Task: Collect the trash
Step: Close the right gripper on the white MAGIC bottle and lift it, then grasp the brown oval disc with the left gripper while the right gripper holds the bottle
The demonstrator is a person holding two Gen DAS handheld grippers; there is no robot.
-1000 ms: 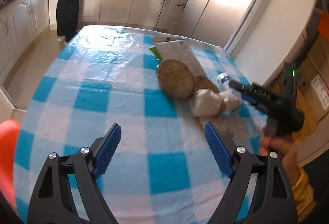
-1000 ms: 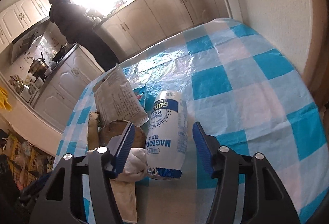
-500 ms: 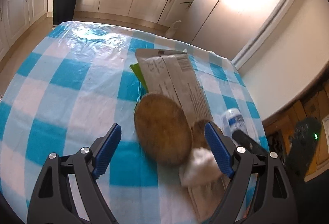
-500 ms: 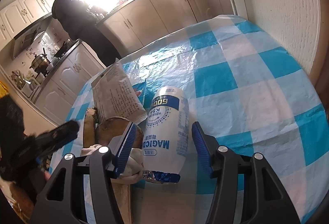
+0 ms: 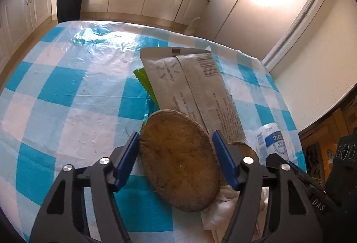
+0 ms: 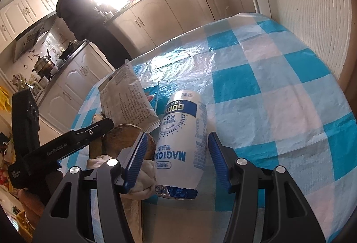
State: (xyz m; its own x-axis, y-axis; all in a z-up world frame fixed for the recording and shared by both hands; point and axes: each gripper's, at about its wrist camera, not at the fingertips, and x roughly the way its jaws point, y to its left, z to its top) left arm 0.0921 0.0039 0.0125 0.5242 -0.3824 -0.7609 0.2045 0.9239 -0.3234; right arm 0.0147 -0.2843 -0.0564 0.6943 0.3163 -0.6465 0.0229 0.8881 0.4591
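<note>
Blue-padded left gripper (image 5: 176, 158) low over checkered tabletop (image 5: 67, 91), fingers (image 5: 127, 156) spread wide either side of brown round disc (image 5: 180, 160); pads near its edges, contact not certain. Disc lies on grey paper bag (image 5: 194, 87); white crumpled cloth (image 5: 216, 209) mostly hidden beneath. Right wrist view: my right gripper (image 6: 176, 160) level, fingers (image 6: 136, 160) released, straddling white-and-blue wrapper roll (image 6: 183, 140) lying on tabletop. Roll's near end partly cut off behind gripper frame.
</note>
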